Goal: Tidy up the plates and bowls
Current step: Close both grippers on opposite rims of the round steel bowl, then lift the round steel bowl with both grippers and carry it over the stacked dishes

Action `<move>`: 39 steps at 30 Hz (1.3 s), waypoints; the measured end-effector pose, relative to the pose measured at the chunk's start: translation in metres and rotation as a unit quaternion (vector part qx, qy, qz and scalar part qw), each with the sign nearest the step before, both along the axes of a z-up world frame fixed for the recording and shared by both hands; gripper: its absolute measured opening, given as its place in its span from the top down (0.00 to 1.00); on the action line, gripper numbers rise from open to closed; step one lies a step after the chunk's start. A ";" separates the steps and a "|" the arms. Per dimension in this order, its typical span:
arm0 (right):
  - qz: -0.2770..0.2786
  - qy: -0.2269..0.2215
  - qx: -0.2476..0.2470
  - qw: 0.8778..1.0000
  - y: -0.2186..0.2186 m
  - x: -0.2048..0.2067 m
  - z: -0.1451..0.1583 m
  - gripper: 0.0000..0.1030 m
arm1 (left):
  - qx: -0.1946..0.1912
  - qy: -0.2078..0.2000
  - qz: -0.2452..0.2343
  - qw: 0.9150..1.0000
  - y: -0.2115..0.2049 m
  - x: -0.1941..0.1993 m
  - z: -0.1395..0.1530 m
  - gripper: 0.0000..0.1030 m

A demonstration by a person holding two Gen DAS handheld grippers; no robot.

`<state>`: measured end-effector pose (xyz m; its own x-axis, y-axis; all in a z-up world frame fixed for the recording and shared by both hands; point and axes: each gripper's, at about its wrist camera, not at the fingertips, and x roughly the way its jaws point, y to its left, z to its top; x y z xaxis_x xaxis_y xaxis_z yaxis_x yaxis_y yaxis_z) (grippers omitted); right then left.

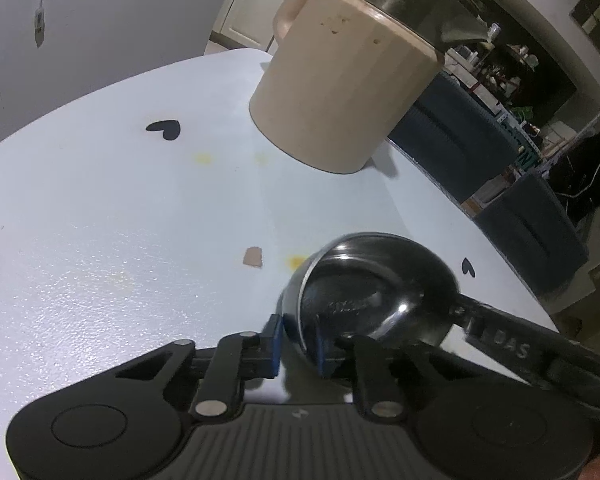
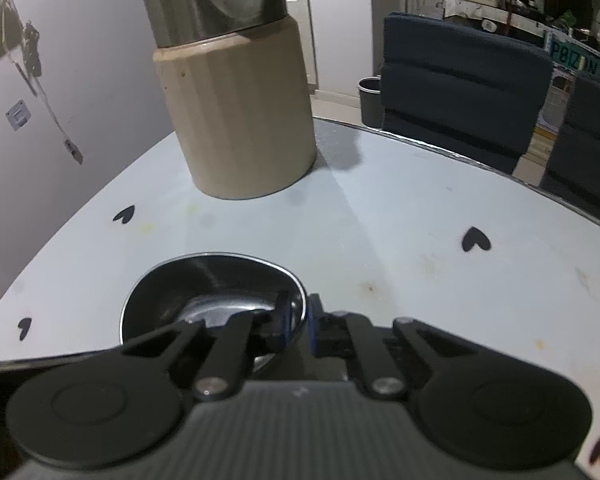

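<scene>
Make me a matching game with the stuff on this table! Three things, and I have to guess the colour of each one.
Things:
1. steel bowl
2. big jar
3. heart stickers

Colours:
A. black
B. beige with a metal lid
C. shiny silver

Right pairs: 1-C, 2-B, 3-A.

Bonus: both the left gripper and the right gripper pinch the bowl's rim, one from each side.
</scene>
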<state>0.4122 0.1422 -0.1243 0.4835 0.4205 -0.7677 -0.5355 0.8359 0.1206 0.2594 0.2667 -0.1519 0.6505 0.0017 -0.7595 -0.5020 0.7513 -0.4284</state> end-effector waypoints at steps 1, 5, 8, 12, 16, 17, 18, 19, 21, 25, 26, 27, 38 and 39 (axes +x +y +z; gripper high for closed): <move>-0.003 -0.001 0.001 1.000 -0.002 -0.002 0.002 0.94 | -0.001 -0.001 0.000 1.000 -0.001 -0.001 0.001 0.87; -0.022 0.001 0.012 1.000 -0.013 -0.012 0.008 0.95 | 0.005 -0.015 -0.009 1.000 -0.005 -0.007 0.011 0.87; -0.043 -0.005 0.024 0.999 -0.022 -0.022 0.017 0.96 | 0.014 -0.028 -0.019 0.999 -0.013 -0.013 0.023 0.88; -0.065 -0.013 0.038 0.997 -0.038 -0.039 0.032 0.96 | 0.029 -0.047 -0.037 0.998 -0.027 -0.024 0.041 0.88; -0.082 -0.020 0.047 0.995 -0.060 -0.060 0.049 0.96 | 0.039 -0.061 -0.060 0.996 -0.047 -0.034 0.058 0.89; -0.086 -0.023 0.047 0.995 -0.065 -0.065 0.053 0.96 | 0.042 -0.064 -0.067 0.995 -0.054 -0.037 0.063 0.89; -0.089 -0.027 0.047 0.995 -0.073 -0.072 0.058 0.96 | 0.045 -0.067 -0.076 0.994 -0.060 -0.040 0.068 0.89; -0.091 -0.031 0.046 0.994 -0.079 -0.077 0.062 0.96 | 0.047 -0.070 -0.083 0.993 -0.067 -0.043 0.071 0.89; -0.101 -0.034 0.048 0.993 -0.093 -0.087 0.069 0.96 | 0.051 -0.076 -0.095 0.991 -0.079 -0.047 0.079 0.89; -0.119 -0.043 0.051 0.991 -0.122 -0.108 0.085 0.96 | 0.058 -0.085 -0.120 0.987 -0.105 -0.058 0.093 0.89; -0.122 -0.046 0.051 0.990 -0.129 -0.113 0.088 0.96 | 0.059 -0.088 -0.124 0.987 -0.111 -0.061 0.095 0.89; -0.127 -0.049 0.053 0.989 -0.136 -0.118 0.092 0.96 | 0.058 -0.090 -0.130 0.986 -0.116 -0.063 0.098 0.89; -0.174 -0.069 0.060 0.980 -0.221 -0.168 0.116 0.95 | 0.057 -0.107 -0.197 0.973 -0.191 -0.076 0.113 0.89; -0.178 -0.070 0.060 0.980 -0.228 -0.170 0.116 0.95 | 0.057 -0.107 -0.204 0.971 -0.198 -0.076 0.113 0.89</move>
